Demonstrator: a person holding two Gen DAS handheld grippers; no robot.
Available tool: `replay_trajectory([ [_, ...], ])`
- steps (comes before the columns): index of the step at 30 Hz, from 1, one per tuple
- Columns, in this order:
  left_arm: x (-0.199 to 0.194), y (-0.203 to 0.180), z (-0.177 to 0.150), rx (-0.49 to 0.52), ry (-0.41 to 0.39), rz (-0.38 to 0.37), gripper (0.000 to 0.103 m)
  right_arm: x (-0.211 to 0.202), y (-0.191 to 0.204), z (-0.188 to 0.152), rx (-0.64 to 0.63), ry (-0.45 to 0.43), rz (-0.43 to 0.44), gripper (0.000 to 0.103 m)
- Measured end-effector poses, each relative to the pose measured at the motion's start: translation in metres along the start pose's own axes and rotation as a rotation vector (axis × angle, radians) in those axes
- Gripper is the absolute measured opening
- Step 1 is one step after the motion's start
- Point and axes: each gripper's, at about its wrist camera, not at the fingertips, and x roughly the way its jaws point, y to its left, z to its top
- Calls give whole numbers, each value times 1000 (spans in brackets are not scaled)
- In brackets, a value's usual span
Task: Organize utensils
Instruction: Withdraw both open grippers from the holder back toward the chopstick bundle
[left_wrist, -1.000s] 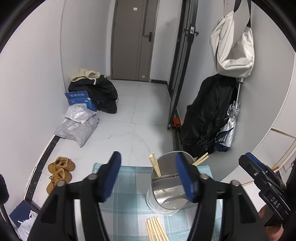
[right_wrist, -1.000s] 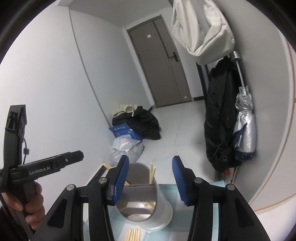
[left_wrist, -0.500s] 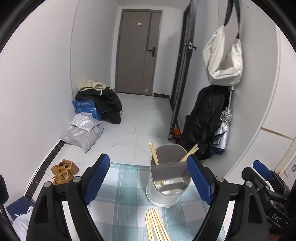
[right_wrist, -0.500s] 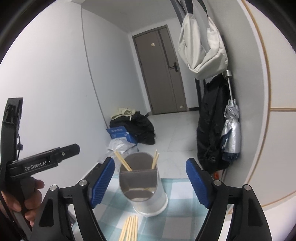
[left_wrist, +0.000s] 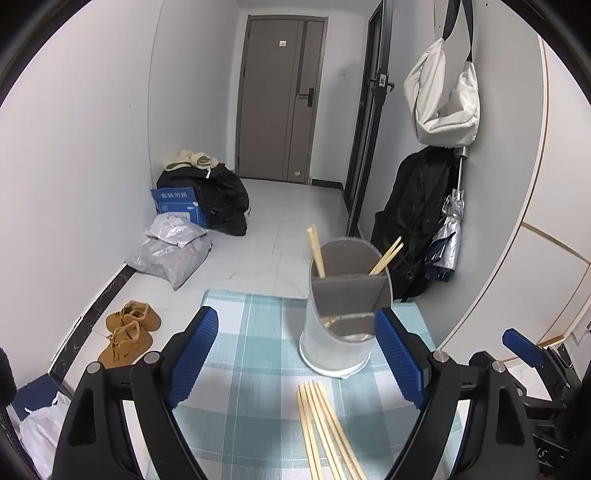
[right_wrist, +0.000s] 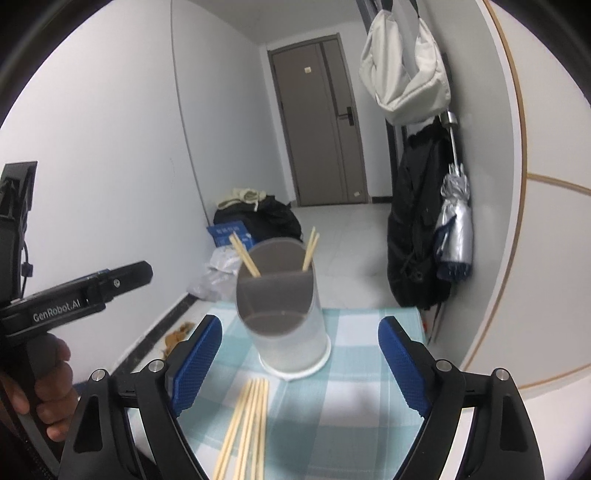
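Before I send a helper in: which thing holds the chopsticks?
On the checked cloth stands a pale round cup with a grey divider. Loose chopsticks lie before it; only the cup stands upright.

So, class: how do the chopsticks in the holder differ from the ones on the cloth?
The holder chopsticks stand leaning apart, partly hidden; the cloth chopsticks lie flat, bundled side by side. Those in the holder look fewer than the cloth bundle. Both are pale wood.
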Motion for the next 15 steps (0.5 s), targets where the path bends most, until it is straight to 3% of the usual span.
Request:
replay_trajectory([
  [9, 29, 13, -29, -46, 89, 3, 83, 24, 1, -28, 0, 113, -16, 87],
  [15, 50, 43, -45, -129, 163, 28, 83, 54, 3, -48, -20, 247, -31, 87],
])
